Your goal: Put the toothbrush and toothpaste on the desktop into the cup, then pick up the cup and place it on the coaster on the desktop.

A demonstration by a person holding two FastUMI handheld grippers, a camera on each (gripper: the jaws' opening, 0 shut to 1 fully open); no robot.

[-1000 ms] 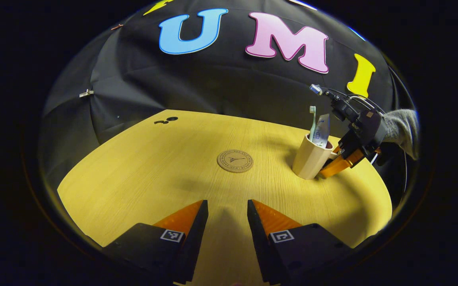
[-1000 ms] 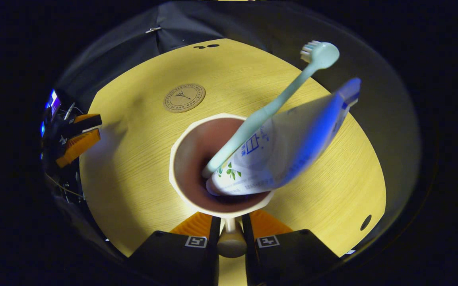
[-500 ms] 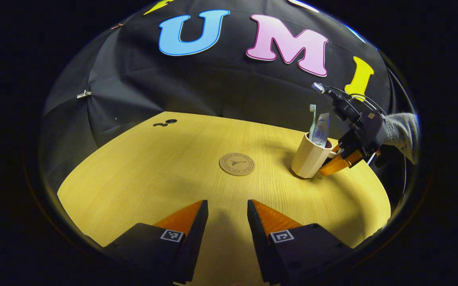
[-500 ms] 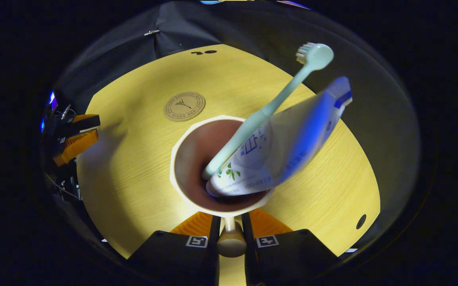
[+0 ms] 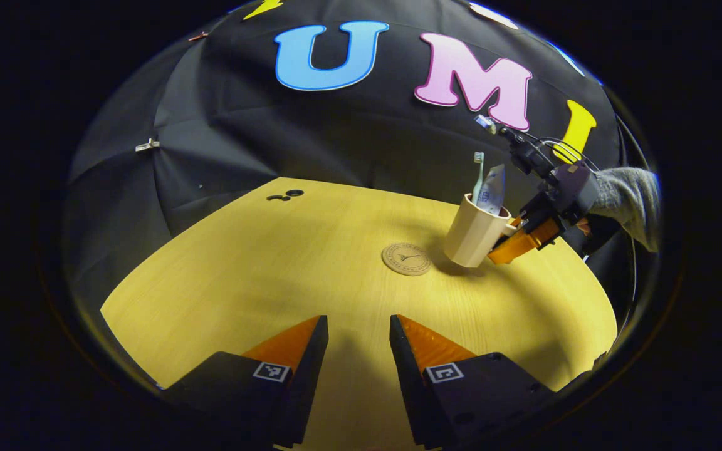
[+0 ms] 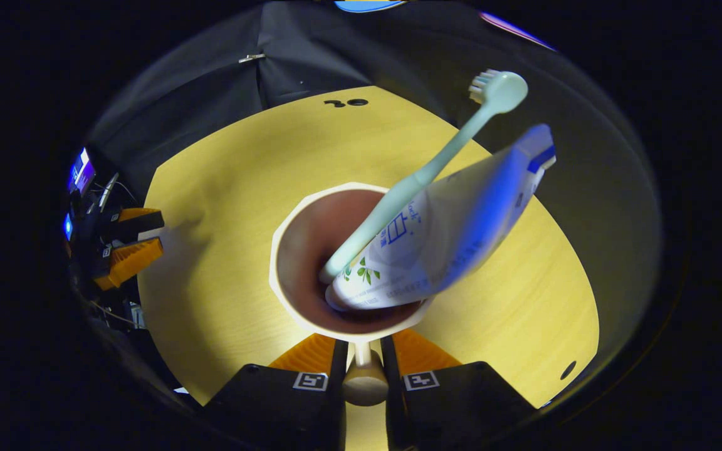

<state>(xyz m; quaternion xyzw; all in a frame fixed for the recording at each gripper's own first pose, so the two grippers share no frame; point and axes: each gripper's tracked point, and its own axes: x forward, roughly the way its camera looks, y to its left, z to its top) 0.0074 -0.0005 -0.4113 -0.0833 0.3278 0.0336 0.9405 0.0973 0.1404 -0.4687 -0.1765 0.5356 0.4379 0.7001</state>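
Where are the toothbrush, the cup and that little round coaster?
toothbrush [image 6: 500, 91]: right gripper view, on its head.
cup [image 5: 472, 233]: left gripper view, on its outer wall.
coaster [image 5: 406, 259]: left gripper view, on its printed middle.

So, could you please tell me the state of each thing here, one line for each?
cup: lifted off the table, tilted, beside the coaster
toothbrush: standing in the cup, head up
toothpaste: in the cup, leaning
coaster: flat, bare
right hand-held gripper: shut on the cup's handle
left hand-held gripper: open, holding nothing
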